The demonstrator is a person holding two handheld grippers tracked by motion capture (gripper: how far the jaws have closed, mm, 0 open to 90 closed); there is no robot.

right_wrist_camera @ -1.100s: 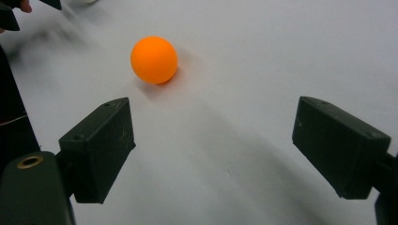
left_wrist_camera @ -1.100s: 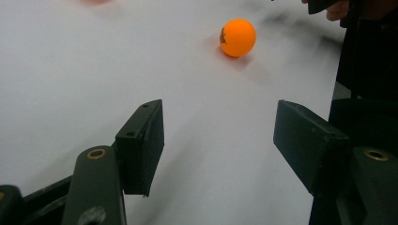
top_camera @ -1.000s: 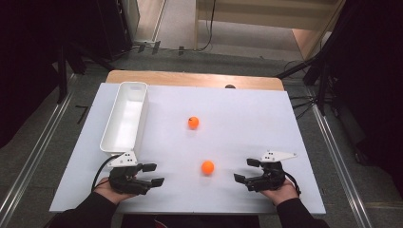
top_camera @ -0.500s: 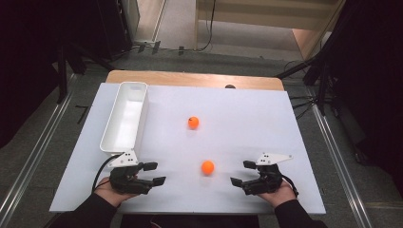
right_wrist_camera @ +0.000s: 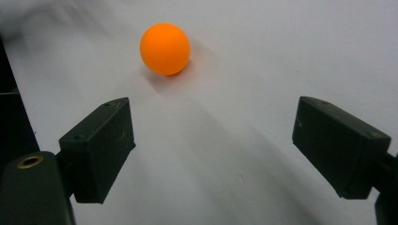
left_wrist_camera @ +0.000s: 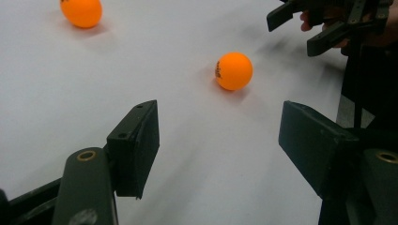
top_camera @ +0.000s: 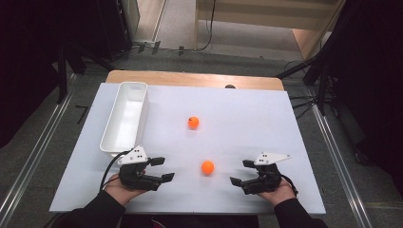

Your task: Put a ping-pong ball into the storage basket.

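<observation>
Near orange ball (top_camera: pixel 207 167) sits loose on white surface (top_camera: pixel 247 114) btwn left hand-held gripper (top_camera: pixel 162 169) & right hand-held gripper (top_camera: pixel 241 173), both jaws wide apart w/ nothing held; 2nd ball (top_camera: pixel 193 122) farther off, white bin (top_camera: pixel 124 116) empty, so prob nothing done yet.

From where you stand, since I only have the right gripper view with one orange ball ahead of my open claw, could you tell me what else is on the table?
Observer: A second orange ball lies farther out, near the table's middle, beyond the near ball you see.
Operator: Thank you. Is there any container?
Observer: Yes, a long white bin sits along the left side; it looks empty.
Operator: And where is the left claw?
Observer: The left claw is open, low at the near edge, left of the near ball and facing your right claw.
</observation>
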